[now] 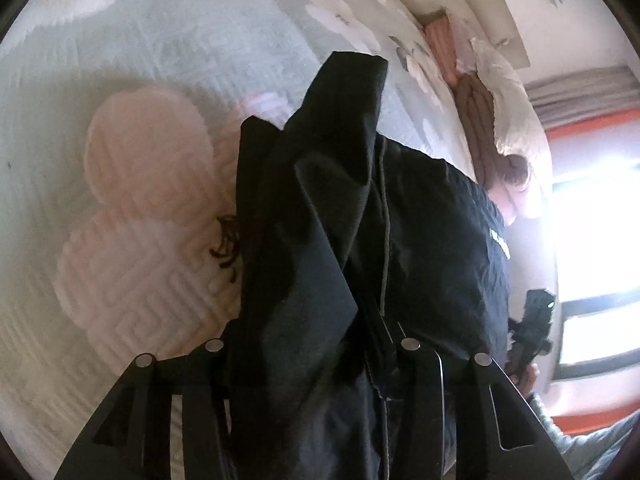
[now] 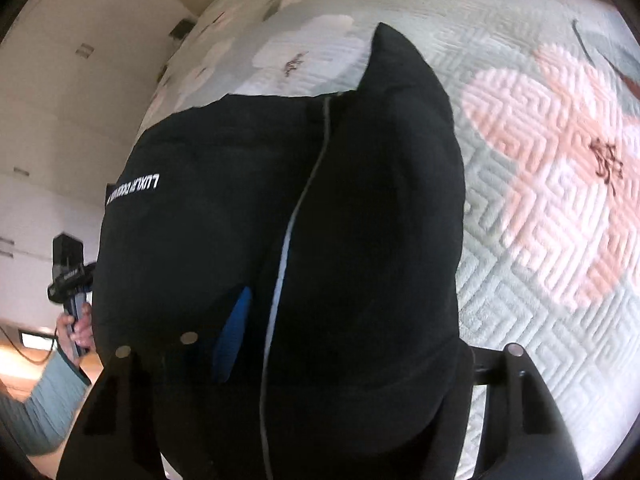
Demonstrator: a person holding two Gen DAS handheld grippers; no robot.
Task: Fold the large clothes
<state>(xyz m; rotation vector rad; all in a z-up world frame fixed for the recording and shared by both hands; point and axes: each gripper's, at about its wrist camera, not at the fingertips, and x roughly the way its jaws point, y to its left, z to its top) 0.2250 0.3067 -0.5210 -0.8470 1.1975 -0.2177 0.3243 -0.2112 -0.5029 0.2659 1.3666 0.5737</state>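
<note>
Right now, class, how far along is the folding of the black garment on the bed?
Done: the black garment seems gathered into layers, its white lettering showing. In hand: the left gripper and right gripper each have its fabric between their fingers over the floral bedspread. Left: laying it flat and finishing the folds; no tidy rectangle shows yet.

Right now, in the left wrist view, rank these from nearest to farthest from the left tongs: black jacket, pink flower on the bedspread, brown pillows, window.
1. Black jacket: bunched between the left tongs, centre.
2. Pink flower: on the bedspread, just left of the jacket.
3. Brown pillows: upper right, at the bed's far end.
4. Window: right edge; too close to call against the pillows.
</note>
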